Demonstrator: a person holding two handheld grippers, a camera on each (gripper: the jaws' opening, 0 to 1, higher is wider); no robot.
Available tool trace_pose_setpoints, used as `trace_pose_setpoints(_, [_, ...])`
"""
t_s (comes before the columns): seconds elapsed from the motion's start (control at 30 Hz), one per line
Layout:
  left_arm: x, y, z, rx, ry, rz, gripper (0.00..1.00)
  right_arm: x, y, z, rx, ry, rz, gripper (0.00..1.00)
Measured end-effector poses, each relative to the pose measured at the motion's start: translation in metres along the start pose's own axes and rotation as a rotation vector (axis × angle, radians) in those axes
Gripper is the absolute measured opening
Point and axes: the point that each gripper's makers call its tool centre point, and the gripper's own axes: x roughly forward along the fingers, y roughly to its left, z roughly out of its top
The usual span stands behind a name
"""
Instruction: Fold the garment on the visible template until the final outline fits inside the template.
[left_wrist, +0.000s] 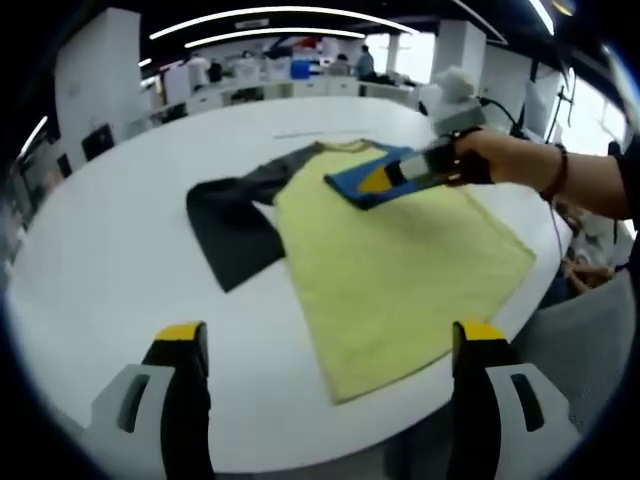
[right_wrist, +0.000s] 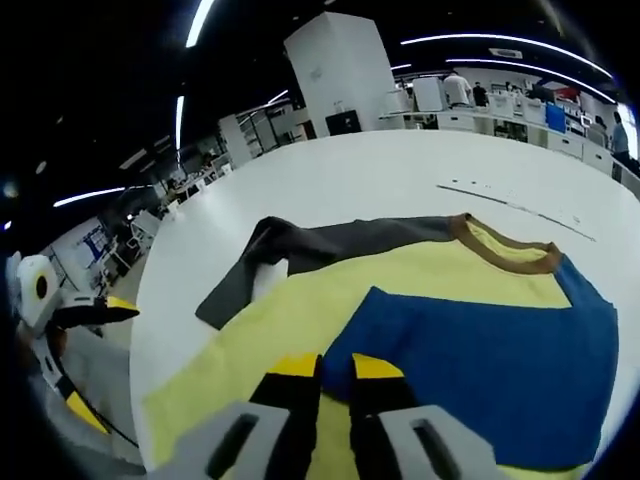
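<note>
Sleeve (left_wrist: 232, 225) on the left, the dark grey one, lies spread out over the white table (left_wrist: 110, 250), and the left gripper (left_wrist: 330, 352) hangs wide apart, well back from the yellow shirt (left_wrist: 385, 275). The right gripper (right_wrist: 335, 372), jaws nearly together, looks pinched on the blue sleeve (right_wrist: 500, 365) folded across the chest, and should lay that flat and square before the grey side is brought in.

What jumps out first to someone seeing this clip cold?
A yellow shirt lies spread on the white round table, its dark grey sleeve stretched sideways. The right tool, held by a hand, is closed on the blue sleeve, which lies folded over the yellow body.
</note>
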Motion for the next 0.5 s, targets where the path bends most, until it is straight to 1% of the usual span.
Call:
trace_pose_setpoints(0.13, [0.0,0.0,0.0,0.0,-0.002,0.0,0.98,-0.001,-0.01,-0.003,0.009,0.011,-0.041,0.15])
trace_pose_setpoints(0.2, [0.0,0.0,0.0,-0.001,-0.002,0.001,0.98,0.001,-0.014,-0.006,0.006,0.02,-0.056,0.17])
trace_pose_setpoints(0.37, [-0.001,0.0,0.001,-0.001,-0.004,0.003,0.98,0.008,-0.017,-0.012,0.02,0.039,-0.059,0.18])
trace_pose_setpoints(0.5, [-0.002,0.002,-0.001,-0.004,-0.003,0.007,0.98,0.012,-0.013,-0.012,0.031,0.033,-0.049,0.18])
